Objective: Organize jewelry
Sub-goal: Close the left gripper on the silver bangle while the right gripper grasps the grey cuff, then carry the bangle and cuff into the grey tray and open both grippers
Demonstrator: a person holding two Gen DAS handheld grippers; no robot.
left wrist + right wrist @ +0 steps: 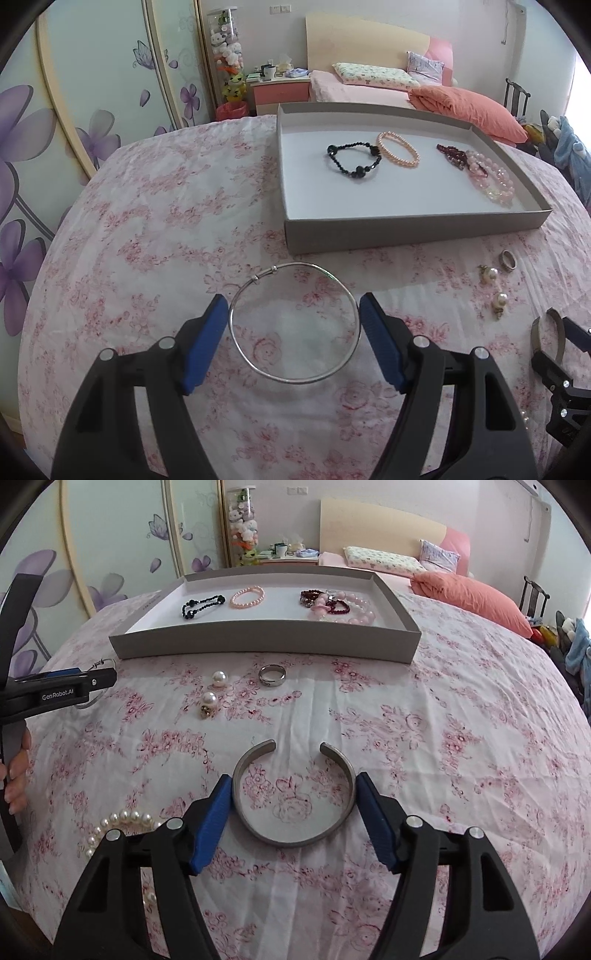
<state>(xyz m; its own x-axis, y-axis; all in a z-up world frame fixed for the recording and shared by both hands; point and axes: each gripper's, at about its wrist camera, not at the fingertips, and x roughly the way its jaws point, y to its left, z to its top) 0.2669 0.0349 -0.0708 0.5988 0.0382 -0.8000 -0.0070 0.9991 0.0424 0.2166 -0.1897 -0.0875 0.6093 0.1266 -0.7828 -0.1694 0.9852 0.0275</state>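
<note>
My left gripper (293,326) has its blue pads against both sides of a thin silver bangle (255,363) lying on the floral cloth. My right gripper (293,805) has its pads against both sides of a grey open cuff bracelet (295,840). A grey tray (417,230) beyond holds a black bead bracelet (352,171), a peach pearl bracelet (400,157), a dark red bracelet (452,157) and pink bead bracelets (493,181). In the right wrist view the tray (266,644) is ahead; a silver ring (272,675), two pearl earrings (218,679) and a pearl string (125,821) lie loose.
The round table (480,775) has a pink floral cloth and drops off at its edges. A bed (373,94) with an orange quilt, a nightstand (280,92) and floral wardrobe doors (92,110) stand behind. The left gripper and a hand show at the left edge of the right wrist view (59,694).
</note>
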